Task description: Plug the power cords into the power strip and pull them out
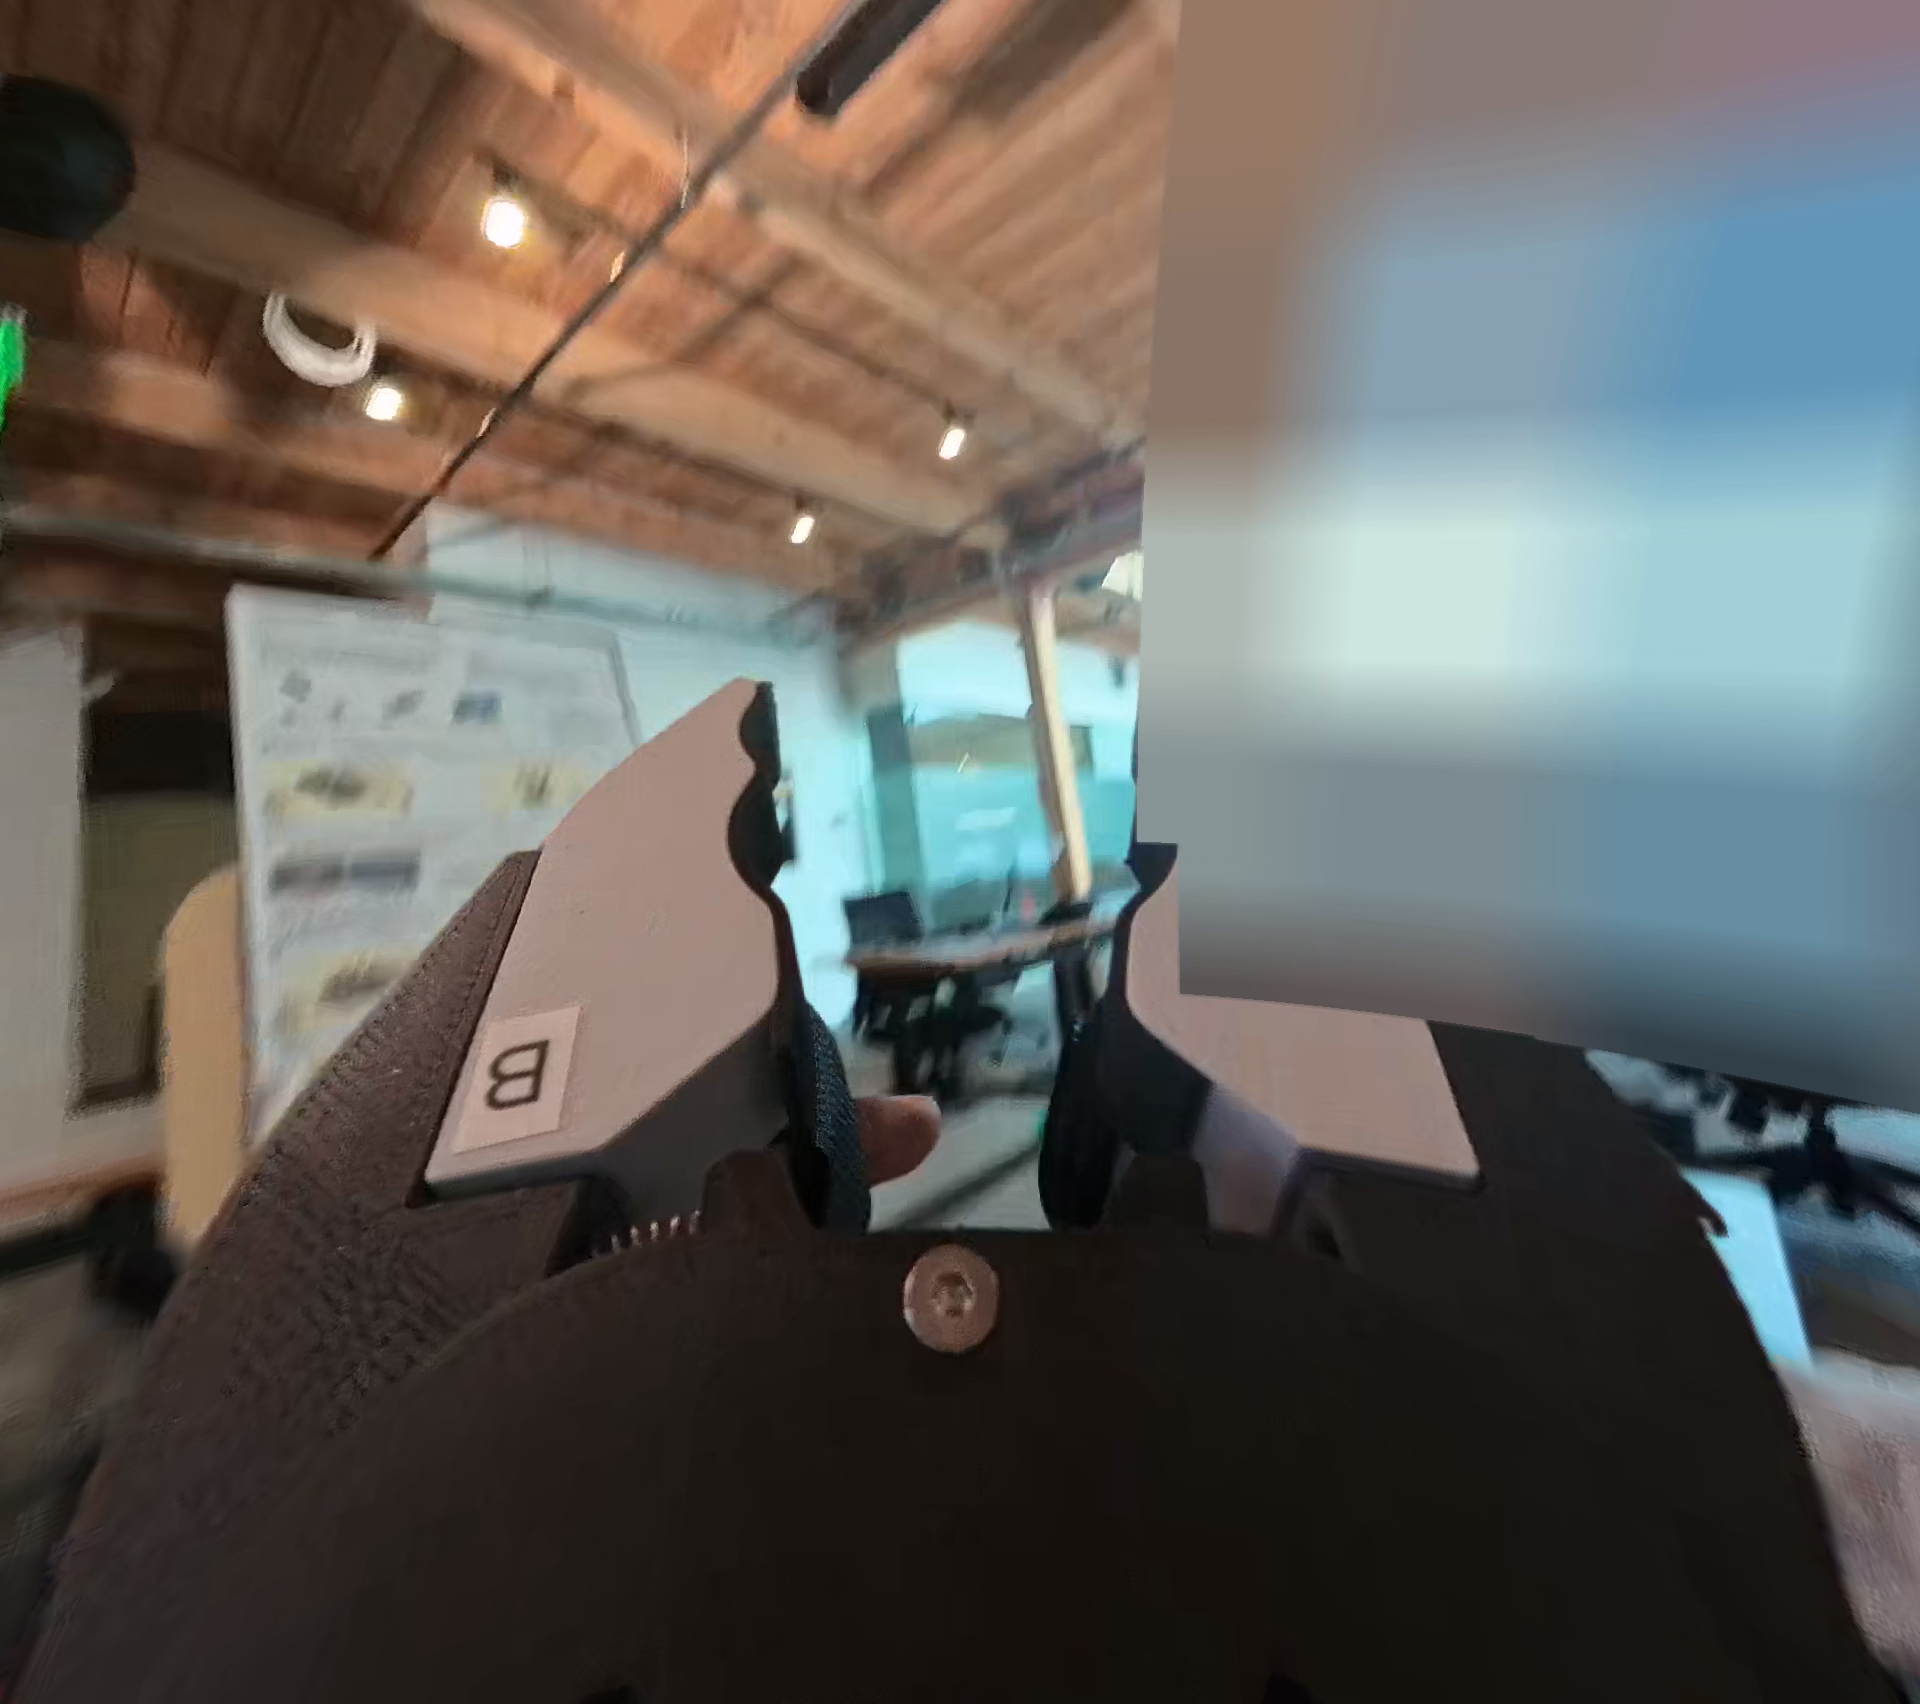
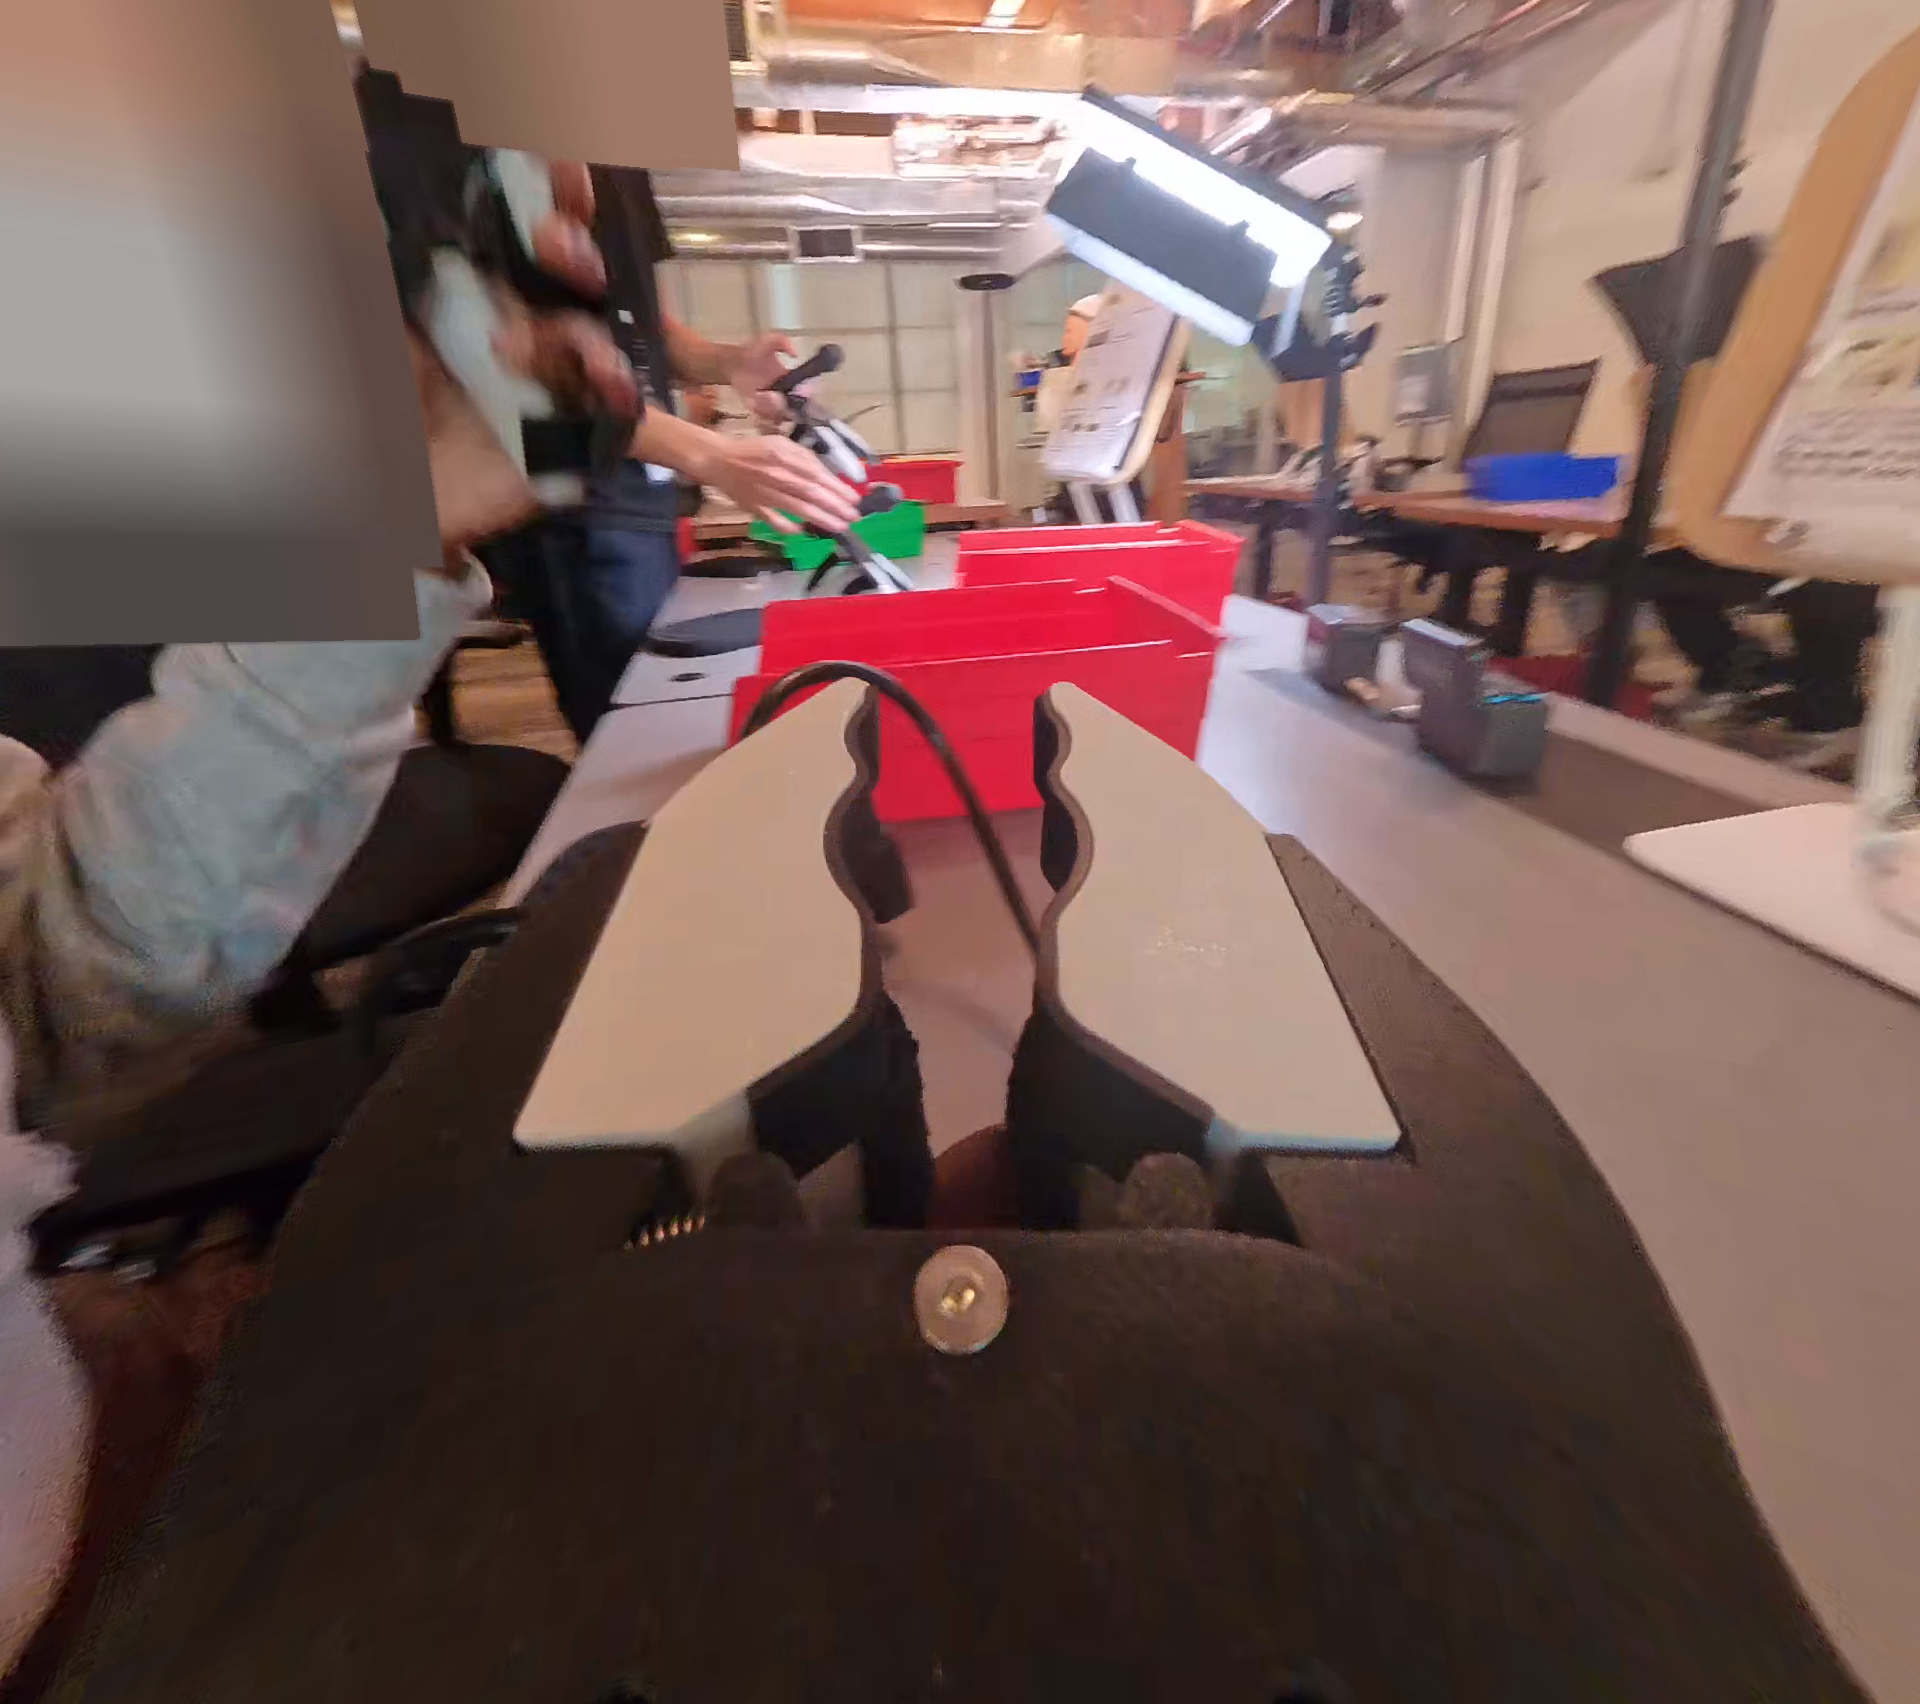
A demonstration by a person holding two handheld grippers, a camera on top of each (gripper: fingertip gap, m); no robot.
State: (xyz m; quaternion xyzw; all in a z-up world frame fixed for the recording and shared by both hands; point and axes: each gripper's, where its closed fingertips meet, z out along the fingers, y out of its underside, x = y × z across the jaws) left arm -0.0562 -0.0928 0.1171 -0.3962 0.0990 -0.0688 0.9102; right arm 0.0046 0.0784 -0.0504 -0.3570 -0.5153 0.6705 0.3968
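The left tongs [image 1: 951,833] point up at the wooden ceiling [image 1: 727,96], spread wide and empty; their right finger is partly hidden, and no power strip shows in either view. The right tongs [image 2: 951,724] hover low over the grey tabletop [image 2: 1558,979], parted to a moderate gap, gripping nothing. A black power cord [image 2: 940,761] arcs from 11 o'clock down between the fingers, its plug [image 2: 883,875] lying just beside the left one — in front of the red bins [image 2: 987,646] at 12 o'clock. To pick it up well, I would centre the plug's body in the notched pads, close squarely — not on the cable — and bring the left tongs down to find and steady the strip.
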